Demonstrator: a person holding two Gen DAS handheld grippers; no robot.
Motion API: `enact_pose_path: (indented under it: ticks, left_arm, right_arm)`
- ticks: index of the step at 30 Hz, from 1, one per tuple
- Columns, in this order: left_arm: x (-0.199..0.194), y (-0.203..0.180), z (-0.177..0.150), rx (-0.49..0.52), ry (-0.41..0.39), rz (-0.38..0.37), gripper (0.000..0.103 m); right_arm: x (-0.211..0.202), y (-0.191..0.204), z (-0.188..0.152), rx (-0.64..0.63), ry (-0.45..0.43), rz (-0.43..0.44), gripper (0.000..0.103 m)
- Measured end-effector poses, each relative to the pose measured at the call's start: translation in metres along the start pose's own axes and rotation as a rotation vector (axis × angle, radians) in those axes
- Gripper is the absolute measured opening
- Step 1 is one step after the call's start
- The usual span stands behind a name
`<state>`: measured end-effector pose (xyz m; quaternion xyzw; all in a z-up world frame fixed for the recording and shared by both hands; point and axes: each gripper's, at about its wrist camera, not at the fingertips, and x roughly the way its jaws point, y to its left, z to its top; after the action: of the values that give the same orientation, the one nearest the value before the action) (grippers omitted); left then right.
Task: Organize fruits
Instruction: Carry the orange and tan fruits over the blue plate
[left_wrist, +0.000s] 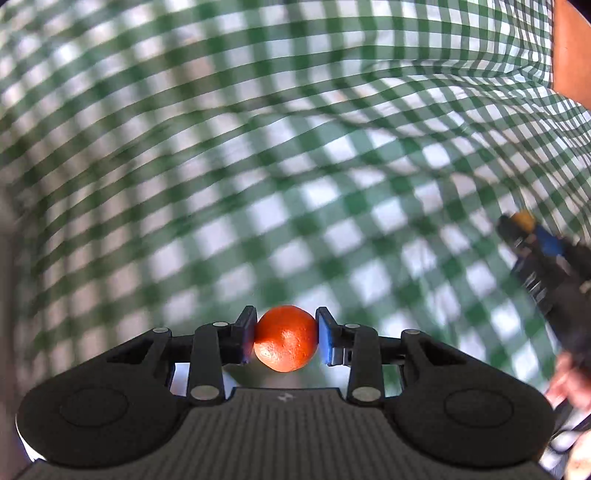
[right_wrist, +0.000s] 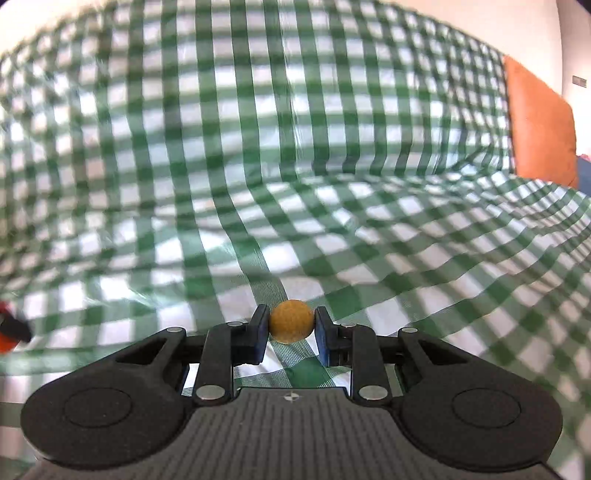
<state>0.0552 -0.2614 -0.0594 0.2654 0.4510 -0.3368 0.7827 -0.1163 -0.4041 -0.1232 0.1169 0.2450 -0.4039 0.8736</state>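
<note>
**Both grippers loaded, fruit lifted off the cloth**

Left gripper (left_wrist: 285, 338) is clenched on a round, dimpled orange-red tangerine (left_wrist: 285, 339); the blue pads press its two sides at the widest part, so it sits centred between the fingers and clear of the green-and-white checked tablecloth (left_wrist: 258, 166) below. Right gripper (right_wrist: 291, 326) is clenched on a small, round, rough-skinned tan-yellow fruit (right_wrist: 291, 321), pinched near the fingertips, also off the cloth. Grip at mid-height looks chosen so neither round fruit can roll out.

In the left wrist view the right gripper shows at the right edge, with its yellow fruit, well apart from the tangerine. In the right wrist view a bit of orange-red and black shows at the left edge, probably the other gripper with the tangerine, too blurred to confirm.

The cloth is rumpled, with folds toward the far edge. An orange cushion-like block (right_wrist: 539, 122) sits past the far right corner. No bowl or tray is visible, so the drop-off spot cannot be told. Judgement: pick done, carry stage.
</note>
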Motion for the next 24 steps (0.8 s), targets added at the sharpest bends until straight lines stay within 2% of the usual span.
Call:
enact_pose_path:
  ticks: [3,7,13,16,20,24]
  left_arm:
    - [-0.045,0.025,-0.045,-0.032,0.028,0.032,0.038]
    - [-0.094,0.056,-0.104,-0.074,0.060,0.083,0.038]
    - [-0.155,0.094,-0.184,-0.147,0.072,0.151,0.038]
    - [-0.178,0.102,-0.220,-0.170,0.053,0.155,0.038]
    - [-0.200,0.106,-0.258,-0.199,0.019,0.159,0.038]
    - [-0.212,0.106,-0.277,-0.217,-0.018,0.141,0.038]
  right_arm:
    - [-0.053,0.003,0.004,-0.015,-0.024,0.056,0.027]
    - [-0.129,0.021,-0.003,-0.054,-0.008,0.201,0.027]
    - [-0.223,0.060,-0.019,-0.104,0.058,0.417,0.027]
    - [-0.269,0.077,-0.030,-0.098,0.112,0.499,0.027]
    - [-0.319,0.101,-0.045,-0.164,0.141,0.550,0.027]
    - [-0.346,0.117,-0.053,-0.240,0.128,0.558,0.027]
